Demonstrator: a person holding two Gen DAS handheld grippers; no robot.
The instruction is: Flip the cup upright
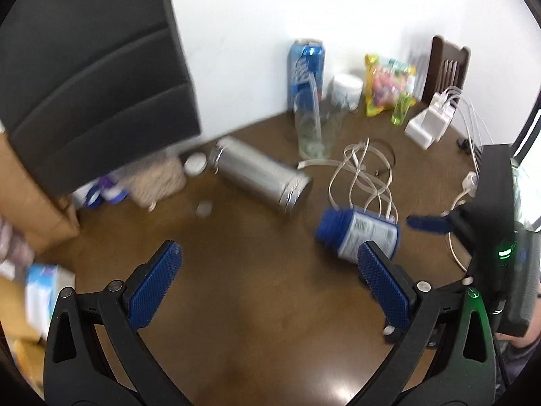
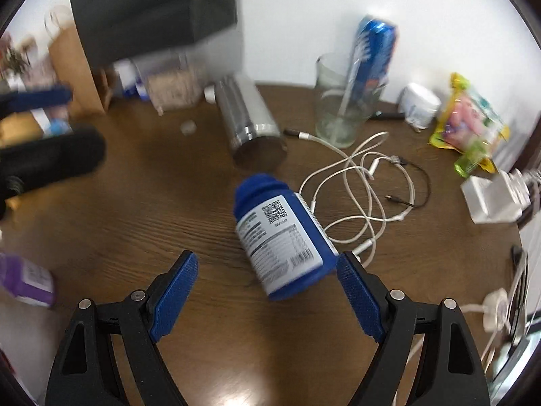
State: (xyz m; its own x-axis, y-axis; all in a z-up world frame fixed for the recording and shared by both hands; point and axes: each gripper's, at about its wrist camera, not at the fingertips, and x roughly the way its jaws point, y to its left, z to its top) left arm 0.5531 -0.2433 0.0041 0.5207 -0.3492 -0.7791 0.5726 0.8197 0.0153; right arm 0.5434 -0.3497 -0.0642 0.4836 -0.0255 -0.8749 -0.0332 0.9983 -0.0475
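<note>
A stainless steel cup (image 1: pixel 260 177) (image 2: pixel 248 118) lies on its side on the brown wooden table (image 1: pixel 253 311) (image 2: pixel 135 209), its base turned toward the grippers. My left gripper (image 1: pixel 270 248) hovers open over bare table, short of the cup, nothing between its fingers. My right gripper (image 2: pixel 267 257) is also open, its jaws either side of the near end of a blue bottle (image 2: pixel 280 230) (image 1: pixel 358 233) that lies on its side and is not gripped. The cup is beyond that bottle. One blue finger (image 1: pixel 426 223) of the right gripper shows in the left wrist view.
An upright glass (image 1: pixel 312 125) (image 2: pixel 341 101) and a blue can (image 1: pixel 306 67) (image 2: pixel 373 50) stand behind the cup. White cables (image 1: pixel 365 169) (image 2: pixel 358 196) sprawl to its right. A snack bag (image 2: pixel 470 118), a white charger (image 2: pixel 493 199), a dark panel (image 1: pixel 94 67) and a paper bag (image 2: pixel 74 67) line the edges.
</note>
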